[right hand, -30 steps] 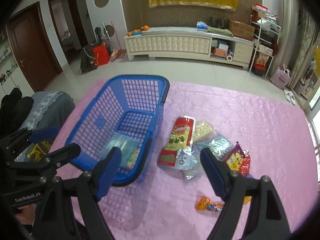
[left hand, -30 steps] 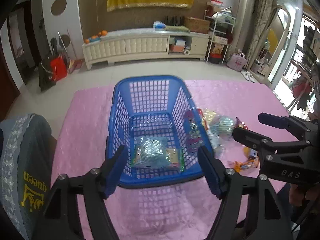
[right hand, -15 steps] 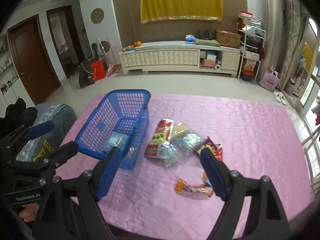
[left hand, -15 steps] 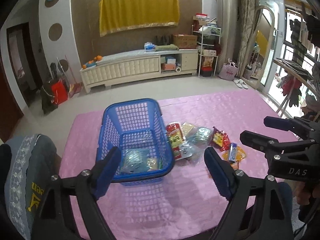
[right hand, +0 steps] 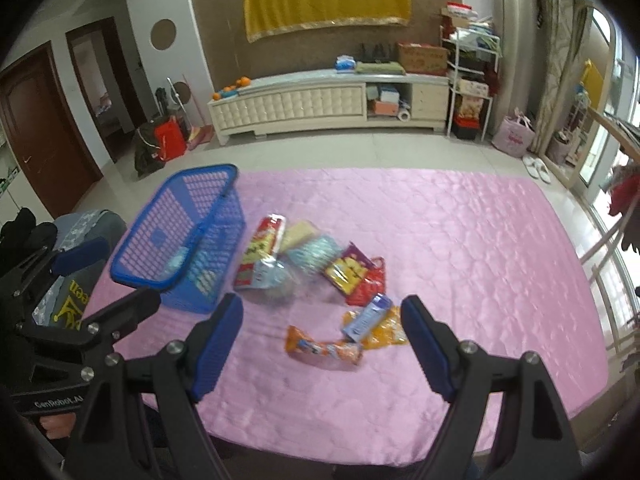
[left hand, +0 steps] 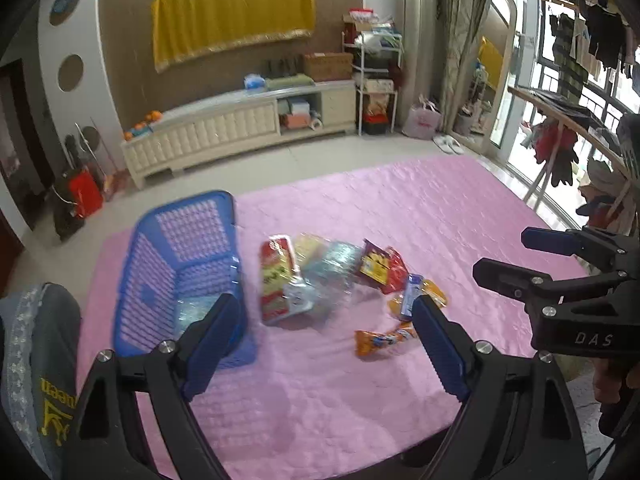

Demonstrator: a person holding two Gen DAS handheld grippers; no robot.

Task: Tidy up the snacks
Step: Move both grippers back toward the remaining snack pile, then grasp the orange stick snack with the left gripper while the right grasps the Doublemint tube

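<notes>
I have pulled back from the blue basket [left hand: 180,272], which now sits farther off at my left on the pink bench [right hand: 460,240]. My left gripper [left hand: 320,340] jaws are opening, empty; my right gripper [right hand: 320,340] jaws stand wide, empty, above the loose snack packets [right hand: 316,264] beside the basket.

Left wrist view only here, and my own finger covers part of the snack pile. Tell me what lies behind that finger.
Observer: From the right wrist, a small blue pack shows whole, lying on top of a yellow-orange bag.
Operator: Report the right hand-held gripper head-on.
Observer: The right hand-held gripper has its fingers wide apart with nothing held. The long orange pack lies on the pink cloth just below the gap.
</notes>
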